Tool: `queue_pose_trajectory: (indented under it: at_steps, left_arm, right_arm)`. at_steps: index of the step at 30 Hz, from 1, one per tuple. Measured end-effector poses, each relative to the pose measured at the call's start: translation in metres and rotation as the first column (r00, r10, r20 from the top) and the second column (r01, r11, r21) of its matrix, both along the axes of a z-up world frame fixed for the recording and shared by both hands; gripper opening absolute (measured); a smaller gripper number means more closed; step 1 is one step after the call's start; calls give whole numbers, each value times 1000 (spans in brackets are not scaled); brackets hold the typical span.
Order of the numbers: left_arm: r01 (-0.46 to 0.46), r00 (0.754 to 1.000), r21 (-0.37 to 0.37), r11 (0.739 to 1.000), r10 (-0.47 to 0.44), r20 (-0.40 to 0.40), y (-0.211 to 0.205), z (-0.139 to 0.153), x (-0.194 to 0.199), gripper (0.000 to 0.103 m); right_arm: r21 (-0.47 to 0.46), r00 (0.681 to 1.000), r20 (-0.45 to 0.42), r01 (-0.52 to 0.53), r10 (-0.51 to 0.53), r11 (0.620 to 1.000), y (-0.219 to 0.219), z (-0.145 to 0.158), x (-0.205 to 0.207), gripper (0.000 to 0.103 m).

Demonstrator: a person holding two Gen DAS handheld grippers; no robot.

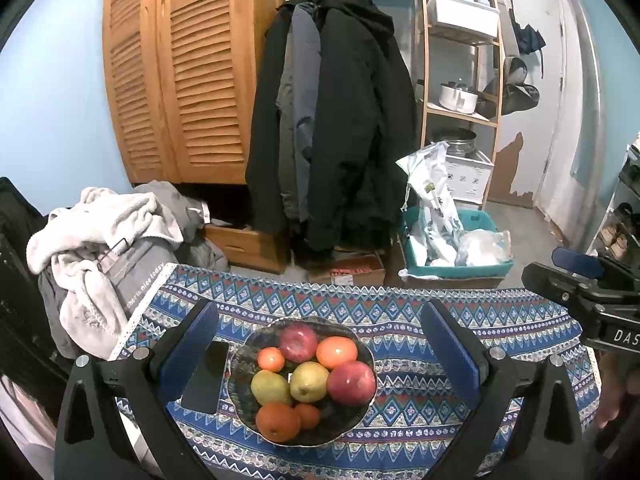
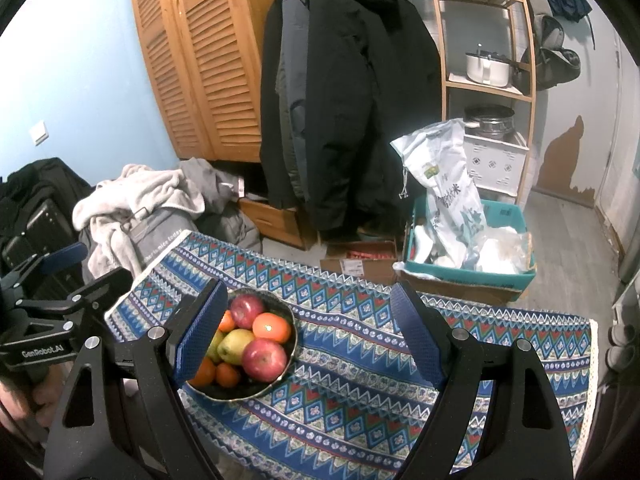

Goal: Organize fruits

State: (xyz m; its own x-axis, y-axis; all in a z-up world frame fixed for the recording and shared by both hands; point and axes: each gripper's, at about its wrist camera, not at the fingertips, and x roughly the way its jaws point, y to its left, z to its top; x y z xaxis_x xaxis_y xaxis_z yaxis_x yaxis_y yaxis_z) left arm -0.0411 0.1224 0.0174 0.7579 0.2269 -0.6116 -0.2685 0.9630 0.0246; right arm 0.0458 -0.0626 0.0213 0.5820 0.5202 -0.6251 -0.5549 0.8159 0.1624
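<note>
Item: bowl [image 1: 362, 412], dark, scalloped rim, on the patterned tablecloth [image 1: 460, 420] toward my left side. Contents, all inside the rim:
- two red apples [image 1: 352, 383], one at the back, one front right;
- two yellow-green pears [image 1: 309, 381], side by side at the centre;
- four orange citrus, the largest [image 1: 278, 422] at the near edge, a small one just beside it, two more at the back.

No loose fruit shows on the cloth in either view.

Item: dark phone [image 1: 206, 380], flat on the cloth, just left of the bowl.

Item: left gripper [image 1: 320, 350]. I hold it above the bowl, jaws spread wide, nothing between the pads.

Item: right gripper [image 2: 308, 334]. I hold it over bare cloth to the right of the bowl, jaws likewise apart and empty.

Stage, my judgement: this fits fruit gathered into the bowl as the finished order, or a full bowl waiting to be sorted out onto the cloth. I cannot settle which. Any grasp here needs a gentle, centred close on round fruit, since neighbours touch and may roll.
</note>
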Motion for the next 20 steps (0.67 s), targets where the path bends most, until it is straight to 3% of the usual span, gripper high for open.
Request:
queue_pose_trajectory:
  at_steps: [20]
  left_arm:
    - [7,1000,-6,1000,-7,-4,-2,0,0,102]
  right_arm:
    - [-1,1000,-1,-1,1,1000,0,0,-1,83]
